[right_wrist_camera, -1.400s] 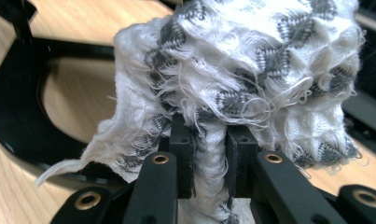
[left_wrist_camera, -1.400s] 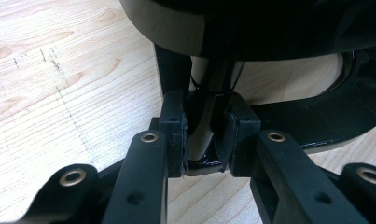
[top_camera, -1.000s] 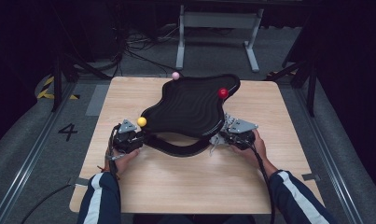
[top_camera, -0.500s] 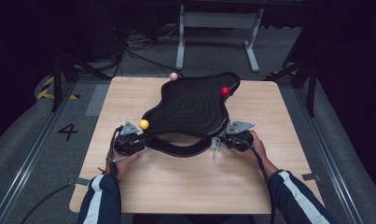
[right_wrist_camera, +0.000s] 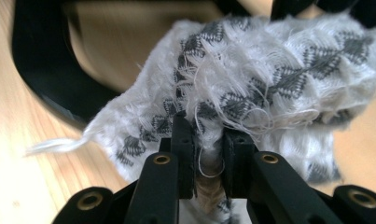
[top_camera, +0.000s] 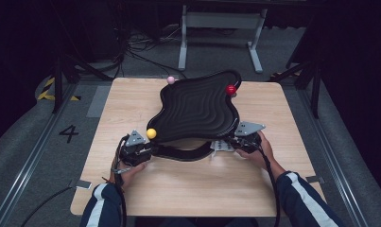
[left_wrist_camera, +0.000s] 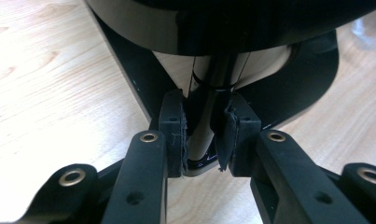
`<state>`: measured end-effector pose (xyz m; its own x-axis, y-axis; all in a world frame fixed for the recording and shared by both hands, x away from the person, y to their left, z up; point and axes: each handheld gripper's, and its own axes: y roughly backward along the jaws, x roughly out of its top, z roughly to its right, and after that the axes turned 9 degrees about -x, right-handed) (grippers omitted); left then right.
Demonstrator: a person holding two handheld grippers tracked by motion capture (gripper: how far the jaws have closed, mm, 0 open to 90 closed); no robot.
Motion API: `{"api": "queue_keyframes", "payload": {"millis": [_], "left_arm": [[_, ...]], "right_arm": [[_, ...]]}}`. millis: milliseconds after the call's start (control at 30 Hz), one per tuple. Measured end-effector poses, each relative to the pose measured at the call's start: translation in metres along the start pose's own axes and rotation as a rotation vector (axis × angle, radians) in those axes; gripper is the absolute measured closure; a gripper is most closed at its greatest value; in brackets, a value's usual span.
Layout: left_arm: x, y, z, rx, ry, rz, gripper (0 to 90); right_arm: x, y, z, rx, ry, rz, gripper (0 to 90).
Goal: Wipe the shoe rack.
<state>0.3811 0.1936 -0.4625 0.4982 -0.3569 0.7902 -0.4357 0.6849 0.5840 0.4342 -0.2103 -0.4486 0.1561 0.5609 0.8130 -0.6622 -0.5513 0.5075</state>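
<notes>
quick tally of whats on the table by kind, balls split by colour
black wavy stand: 1
yellow ball: 1
red ball: 1
pink ball: 1
white and grey patterned cloth: 1
total: 5

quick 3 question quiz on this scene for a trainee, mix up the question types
1. True or false: the left gripper is shut on a leg of the black stand.
2. What does the right gripper pinch? A) patterned white cloth B) red ball C) cable
3. Fill in: the ball nearest the left gripper, at the edge of the wavy black tray, is ____.

Key: 1 true. 2 A, the cloth. 3 yellow; the red ball and pink ball sit at the far edge.
</notes>
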Motion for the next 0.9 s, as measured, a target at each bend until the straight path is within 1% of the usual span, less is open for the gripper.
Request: {"api": "queue_keyframes", "payload": {"millis": [33,100,167,233,267,300,333,367,400,433,467,500,567,600,633,667,700,767,800,867,900], "left_arm": [[0.000,0.000,0.000,0.002,-0.006,-0.003,73.2],[0.000,0.000,0.000,-0.003,0.002,0.002,73.1],[0.000,0.000,-0.001,-0.003,0.001,0.000,73.1],[0.000,0.000,-0.001,-0.007,0.004,-0.003,73.0],[0.000,0.000,-0.001,-0.011,0.009,0.004,73.0],[0.000,0.000,-0.001,-0.013,0.009,0.001,73.0],[0.000,0.000,-0.001,-0.016,0.012,0.006,72.9],[0.000,0.000,-0.002,-0.016,0.012,0.004,72.9],[0.000,0.000,-0.002,-0.015,0.010,0.004,72.8],[0.000,0.000,-0.002,-0.018,0.012,0.001,72.8],[0.000,0.000,-0.002,-0.020,0.013,0.003,72.7],[-0.001,0.000,-0.002,-0.023,0.013,0.003,72.8],[-0.001,0.001,-0.003,-0.028,0.009,0.000,72.7],[-0.001,0.001,-0.003,-0.030,0.006,0.004,72.6],[-0.001,0.001,-0.003,-0.030,0.006,0.004,72.6],[-0.002,0.000,-0.003,-0.031,0.006,0.007,72.6],[-0.002,0.000,-0.003,-0.032,0.006,0.008,72.6],[-0.002,0.001,-0.003,-0.030,0.005,0.007,72.6],[-0.002,0.000,-0.002,-0.033,0.010,0.010,72.6],[-0.002,0.000,-0.003,-0.034,0.008,0.012,72.6],[-0.003,0.000,-0.003,-0.036,0.011,0.013,72.5]], "right_arm": [[0.005,0.004,0.001,-0.005,-0.011,0.024,78.4],[0.013,0.012,0.003,-0.052,-0.014,0.070,78.3],[0.018,0.019,0.006,-0.086,-0.025,0.112,78.3],[0.023,0.026,0.009,-0.129,-0.026,0.143,78.4],[0.025,0.030,0.011,-0.138,-0.028,0.163,78.4],[0.029,0.035,0.013,-0.163,-0.034,0.189,78.4],[0.031,0.038,0.014,-0.179,-0.042,0.205,78.4],[0.033,0.041,0.016,-0.191,-0.039,0.221,78.3],[0.035,0.042,0.017,-0.201,-0.041,0.225,78.2],[0.037,0.042,0.018,-0.212,-0.032,0.223,78.1],[0.037,0.039,0.020,-0.213,-0.034,0.213,78.1],[0.037,0.037,0.021,-0.208,-0.042,0.207,78.0],[0.031,0.028,0.023,-0.196,-0.074,0.188,78.0],[0.027,0.022,0.023,-0.197,-0.075,0.166,78.0],[0.027,0.022,0.023,-0.197,-0.075,0.166,78.0],[0.023,0.016,0.022,-0.198,-0.056,0.134,77.9],[0.019,0.011,0.021,-0.195,-0.054,0.110,77.8],[0.015,0.005,0.020,-0.185,-0.048,0.084,77.7],[0.012,0.002,0.019,-0.188,-0.042,0.068,77.8],[0.008,-0.003,0.016,-0.169,-0.040,0.044,77.6],[0.004,-0.009,0.009,-0.149,-0.019,0.014,77.5]]}}
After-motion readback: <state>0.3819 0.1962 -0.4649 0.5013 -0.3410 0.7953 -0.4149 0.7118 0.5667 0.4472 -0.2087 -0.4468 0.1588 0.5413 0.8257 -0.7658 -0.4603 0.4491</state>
